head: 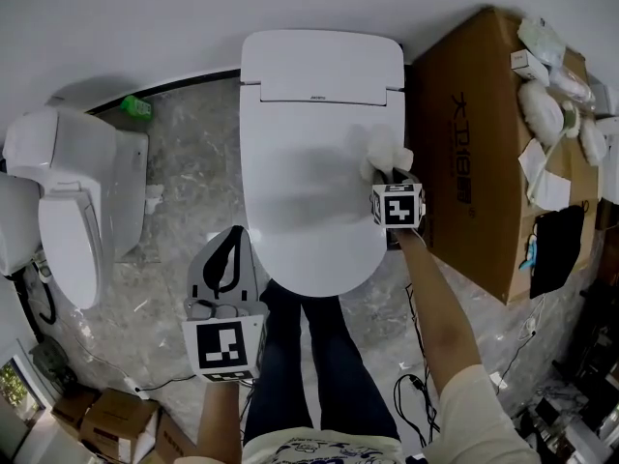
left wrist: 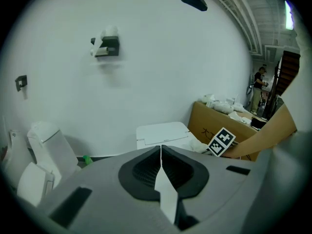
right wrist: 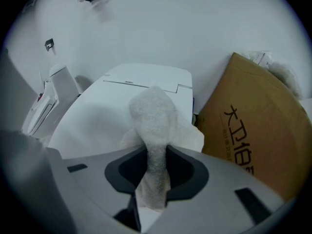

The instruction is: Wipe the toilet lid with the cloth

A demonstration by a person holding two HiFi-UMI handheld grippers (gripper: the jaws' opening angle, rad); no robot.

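Two toilets, one closed toilet lid (head: pixel 309 191), second toilet (head: pixel 68 230) left, one white cloth (right wrist: pixel 152 126) pinched by right gripper (right wrist: pixel 156 155) on lid's right side, left gripper (left wrist: pixel 160 152) pressed together, empty, one cardboard box (head: pixel 474 143).

The toilet lid (head: pixel 309 191) was white, smooth and glossy. It lay closed and flat, with its rounded front toward the near side and its straight back end at the far side. The cloth (head: pixel 385 155) was white and fluffy, bunched into a soft wad, and rested on the lid's right edge toward the far end. Its middle was pinched between the jaws of the right gripper (right wrist: pixel 157 165), and loose folds spilled out ahead and to both sides onto the lid.
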